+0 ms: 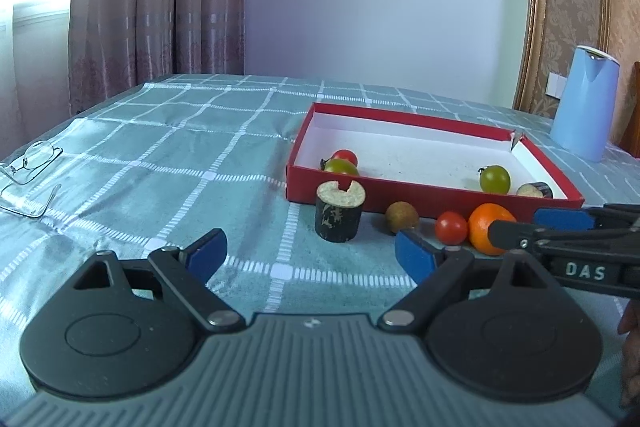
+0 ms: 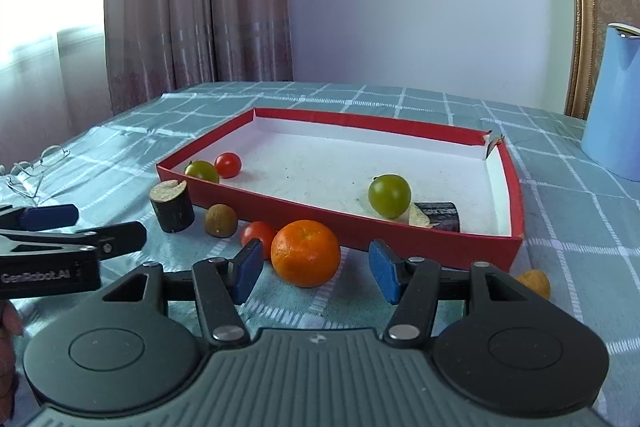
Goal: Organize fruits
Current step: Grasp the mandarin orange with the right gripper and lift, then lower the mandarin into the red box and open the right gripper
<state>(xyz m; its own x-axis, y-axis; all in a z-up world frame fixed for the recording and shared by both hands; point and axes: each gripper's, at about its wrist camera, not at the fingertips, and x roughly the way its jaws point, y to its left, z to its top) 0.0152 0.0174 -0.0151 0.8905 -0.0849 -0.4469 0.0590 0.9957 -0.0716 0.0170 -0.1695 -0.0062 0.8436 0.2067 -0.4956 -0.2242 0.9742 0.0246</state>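
Orange and round, the mandarin (image 2: 305, 253) sits on the checked cloth (image 2: 580, 227) just outside the near wall of the red tray (image 2: 400, 239), lined up between the spread pads of the right gripper (image 2: 316, 269) — the jaws stand apart on either side and do not press on it. Touching its left side is a red cherry tomato (image 2: 256, 233); further left lie a brown round fruit (image 2: 221, 220) and a dark-skinned cut stub (image 2: 173, 206), all outside the tray. A yellowish piece (image 2: 534, 283) lies by the tray's near right corner.

Inside the tray already: two green tomatoes (image 2: 389, 195), one red tomato (image 2: 228, 165) and a dark cut piece (image 2: 438, 217).

The left gripper (image 1: 310, 253) hangs wide open and empty over bare cloth — short of the stub.

By my judgement the job is roughly half done: four pieces in, about five left.
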